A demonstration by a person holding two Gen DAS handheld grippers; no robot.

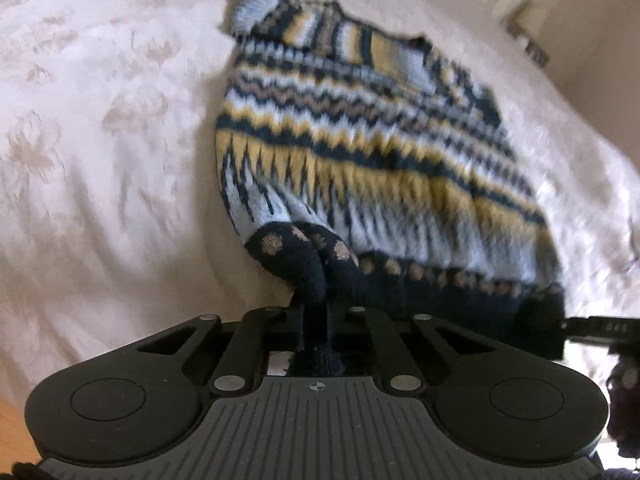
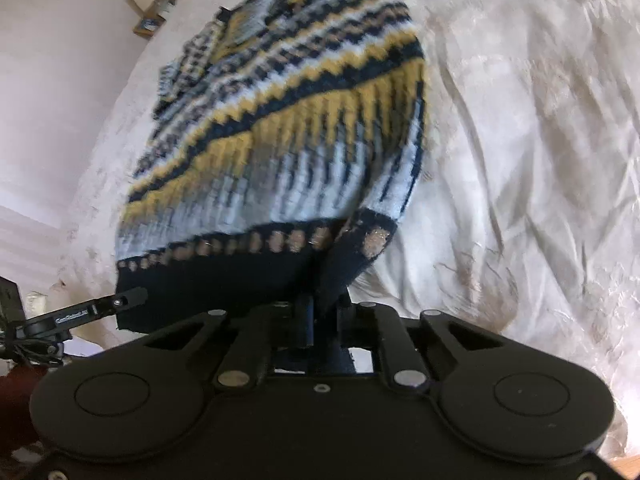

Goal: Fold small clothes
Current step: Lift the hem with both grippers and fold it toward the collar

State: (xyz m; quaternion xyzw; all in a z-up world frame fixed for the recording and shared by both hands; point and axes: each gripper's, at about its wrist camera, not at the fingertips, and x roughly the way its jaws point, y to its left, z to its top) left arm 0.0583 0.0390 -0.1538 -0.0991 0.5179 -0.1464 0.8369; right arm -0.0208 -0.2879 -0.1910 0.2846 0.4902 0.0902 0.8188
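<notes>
**Two grippers pinching the hem of one knitted sweater**

The left gripper (image 1: pixel 316 304) is squeezing its two fingers almost fully together on the dark navy hem at one bottom corner of the sweater (image 1: pixel 360 128). The wool is bunching into a thick fold between the fingers and is spilling back toward the camera. The right gripper (image 2: pixel 320 312) is doing the same at the other bottom corner, its two fingers nearly touching, with a wad of navy hem caught between them. Each gripper is also showing at the edge of the other's view, as a thin black finger clamped on the far end of the hem.

There is one sweater. It is small, knitted in zigzag bands of navy, mustard yellow, pale blue, white and tan, with a row of tan dots just above the navy hem. The hem is stretching between the two grippers, and the body is running away from them, with the neck end farthest off. The pattern is looking smeared by blur in both views.

The sweater is lying on a white bedspread (image 1: pixel 100 140) with a faint raised floral pattern and many creases. Beyond the far edge of the bed, a small cardboard box (image 2: pixel 150 16) is sitting by the pale wall, holding a few items that are too small to tell apart.
</notes>
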